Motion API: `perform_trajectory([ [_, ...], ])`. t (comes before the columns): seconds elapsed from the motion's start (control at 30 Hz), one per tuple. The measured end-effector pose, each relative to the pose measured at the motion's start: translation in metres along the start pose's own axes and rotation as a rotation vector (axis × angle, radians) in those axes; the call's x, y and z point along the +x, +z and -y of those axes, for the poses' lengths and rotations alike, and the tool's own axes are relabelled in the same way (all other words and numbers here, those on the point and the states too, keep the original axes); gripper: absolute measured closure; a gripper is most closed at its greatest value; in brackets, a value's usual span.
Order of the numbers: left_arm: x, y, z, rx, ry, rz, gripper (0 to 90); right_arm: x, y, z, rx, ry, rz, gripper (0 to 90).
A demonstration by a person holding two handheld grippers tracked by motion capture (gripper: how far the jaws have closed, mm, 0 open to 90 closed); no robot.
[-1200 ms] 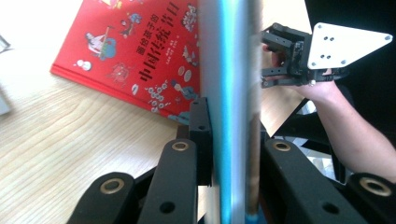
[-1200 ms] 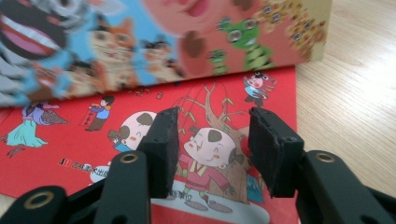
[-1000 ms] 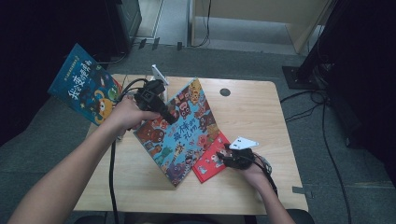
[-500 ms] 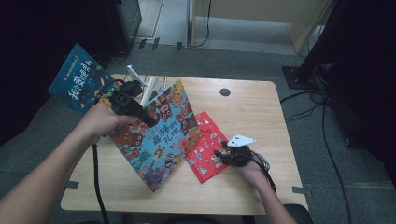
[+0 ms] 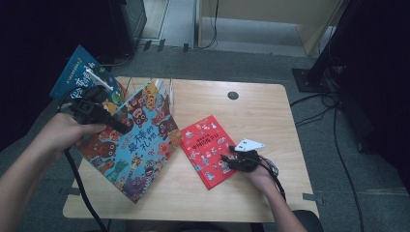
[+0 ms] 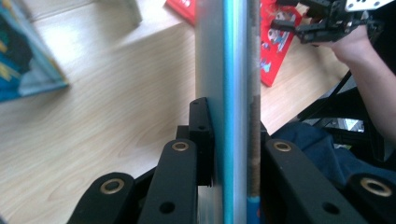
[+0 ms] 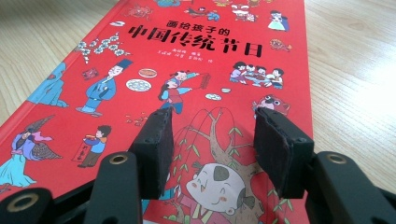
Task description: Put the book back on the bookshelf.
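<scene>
left gripper [image 5: 118,126] clamps blue book [image 5: 138,145]; red book [image 5: 209,150] flat.

Dim high view with dark surroundings; gripper views brighter, with the near book edge [image 6: 229,93] blurred.

A dark blue book [image 5: 77,77] overhangs the wooden table [image 5: 270,116]'s far left corner.

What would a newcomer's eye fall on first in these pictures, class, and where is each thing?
First, the big blue picture book, lifted at a tilt over the table's left side, its edge clamped in the left gripper. Next, the red picture book lying flat right of centre, with the right gripper resting over its lower corner, jaws open.
</scene>
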State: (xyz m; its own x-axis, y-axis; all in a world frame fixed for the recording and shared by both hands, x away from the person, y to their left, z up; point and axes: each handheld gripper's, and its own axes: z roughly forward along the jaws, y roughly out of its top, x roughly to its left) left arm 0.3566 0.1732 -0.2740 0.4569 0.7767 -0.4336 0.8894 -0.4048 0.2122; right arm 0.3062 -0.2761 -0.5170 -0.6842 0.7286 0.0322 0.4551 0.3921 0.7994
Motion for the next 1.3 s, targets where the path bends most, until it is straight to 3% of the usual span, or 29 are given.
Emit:
perform_trajectory([
  [0.2, 0.009, -0.008, 0.012, -0.007, -0.016, -0.016, 81.3, 0.000, 0.000, 0.000, -0.002, -0.003, -0.001, 47.6],
  [0.5, 0.037, -0.026, 0.030, -0.054, -0.108, -0.020, 81.1, 0.000, 0.000, 0.001, -0.010, 0.000, 0.000, 46.9],
  [0.8, 0.042, -0.037, 0.042, -0.054, -0.113, -0.007, 81.7, 0.001, 0.001, 0.002, -0.015, 0.004, 0.001, 46.9],
  [1.0, 0.049, -0.052, 0.056, -0.061, -0.144, -0.046, 81.5, 0.001, 0.001, 0.002, -0.016, 0.005, 0.001, 46.9],
  [1.3, 0.075, -0.069, 0.068, -0.112, -0.235, -0.091, 81.5, 0.001, 0.001, 0.001, -0.010, 0.006, -0.002, 47.0],
])
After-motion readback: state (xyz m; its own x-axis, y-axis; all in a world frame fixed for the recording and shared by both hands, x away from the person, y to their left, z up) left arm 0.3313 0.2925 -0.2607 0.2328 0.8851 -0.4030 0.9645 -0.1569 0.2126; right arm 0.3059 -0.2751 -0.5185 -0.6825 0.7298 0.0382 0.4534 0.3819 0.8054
